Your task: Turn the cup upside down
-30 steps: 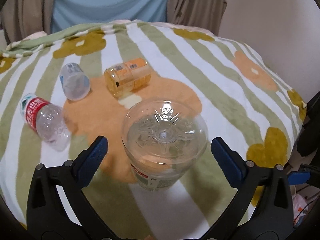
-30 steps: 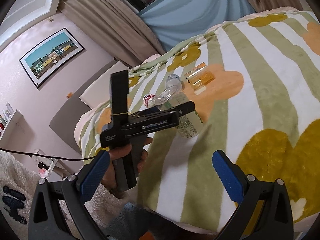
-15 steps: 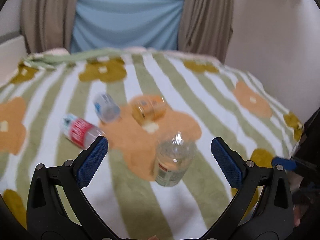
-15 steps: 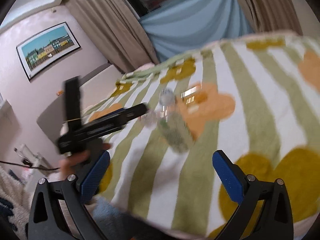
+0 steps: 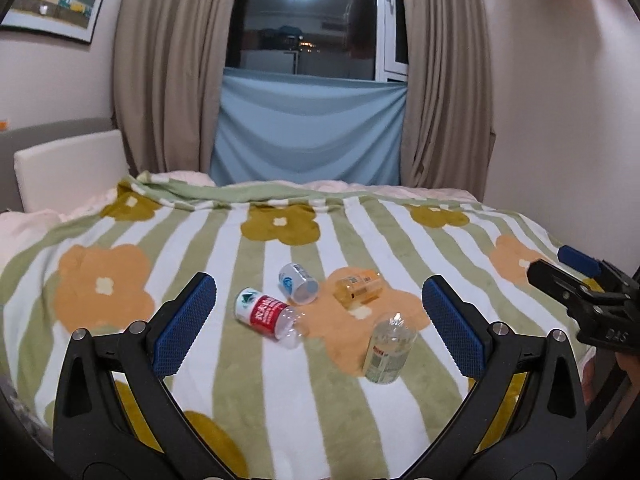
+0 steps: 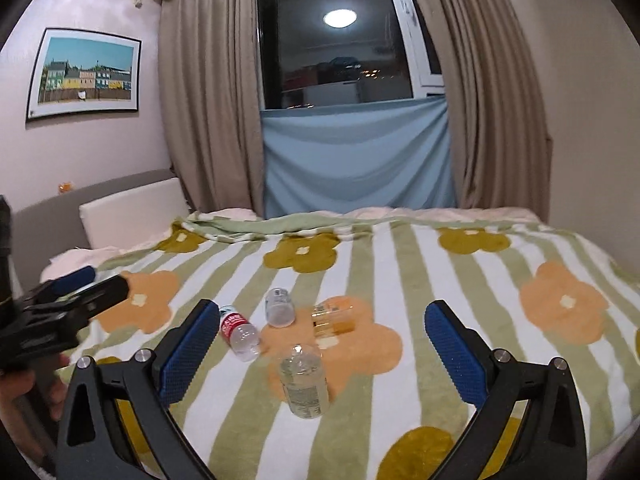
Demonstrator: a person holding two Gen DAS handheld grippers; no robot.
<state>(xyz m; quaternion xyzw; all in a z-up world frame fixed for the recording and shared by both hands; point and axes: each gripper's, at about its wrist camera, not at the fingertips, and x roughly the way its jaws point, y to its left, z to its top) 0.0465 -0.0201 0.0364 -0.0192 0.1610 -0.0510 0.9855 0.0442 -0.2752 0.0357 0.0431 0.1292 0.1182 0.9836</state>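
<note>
Both views look across the bed, and the clear plastic cup with a pale printed label stands upside down on the green-and-white striped blanket with orange and mustard flowers, on the edge of an orange flower. In the left wrist view the cup sits low and right of centre, between the blue-padded fingers but well beyond their tips, closer to the right-hand pad. The left gripper is spread wide, holding nothing. In the right wrist view the same cup stands near the middle of the frame, again ahead of the fingers and between them, touching neither. The right gripper is wide apart too, empty.

Further up the blanket lie three more containers on their sides: a clear bottle piece with a red label, a clear cup with a blue-and-white label and an amber-tinted clear container. Each gripper shows at the edge of the other's view, the left one at the far left of the right wrist view with a hand under it.
</note>
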